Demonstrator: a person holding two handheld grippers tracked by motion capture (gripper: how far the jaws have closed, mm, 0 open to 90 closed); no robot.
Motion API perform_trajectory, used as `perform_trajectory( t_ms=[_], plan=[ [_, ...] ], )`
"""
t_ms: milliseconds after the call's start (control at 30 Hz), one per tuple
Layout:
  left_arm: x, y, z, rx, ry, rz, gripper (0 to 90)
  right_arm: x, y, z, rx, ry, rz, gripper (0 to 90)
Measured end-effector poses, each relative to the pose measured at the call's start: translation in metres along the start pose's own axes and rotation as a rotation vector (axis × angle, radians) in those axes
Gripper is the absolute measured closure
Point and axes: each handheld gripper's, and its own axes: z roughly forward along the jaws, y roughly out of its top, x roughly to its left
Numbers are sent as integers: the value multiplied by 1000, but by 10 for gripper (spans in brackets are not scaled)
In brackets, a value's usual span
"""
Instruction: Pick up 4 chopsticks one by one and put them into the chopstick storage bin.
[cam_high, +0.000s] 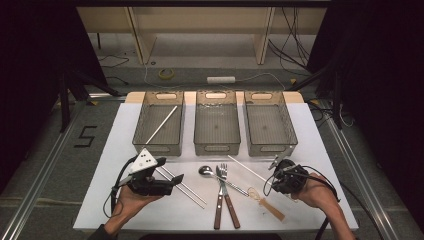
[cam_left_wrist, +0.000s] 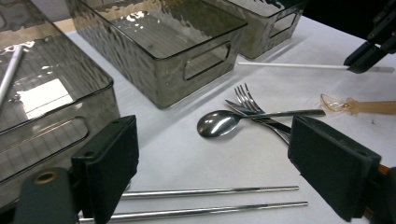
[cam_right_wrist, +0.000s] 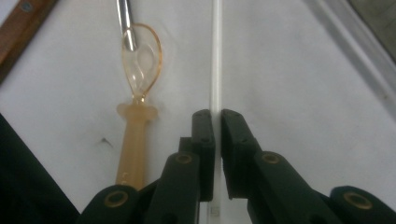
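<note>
thin white stick (cam_right_wrist: 216, 56), flat on table, pinched

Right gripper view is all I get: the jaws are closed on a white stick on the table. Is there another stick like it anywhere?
Observer: Yes, a second stick lies slanted in the left bin.
Operator: And the other gripper?
Observer: The left gripper is open, with two steel chopsticks lying on the table below its jaws.

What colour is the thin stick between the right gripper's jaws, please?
White; the stick shows best in the right gripper view.
</note>
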Motion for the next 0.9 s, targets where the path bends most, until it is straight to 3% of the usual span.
perform_trajectory(
  t_ms=[233, 567, 900],
  plan=[
    [-9, 6, 3, 8, -28, 33, 159, 14, 14, -12, -31, 8, -71, 851],
    [-18, 16, 14, 52, -75, 76, 158, 35, 35, -16, -43, 30, -171, 851],
    [-35, 30, 32, 139, -129, 180, 158, 60, 62, -12, -43, 62, -277, 851]
  ],
)
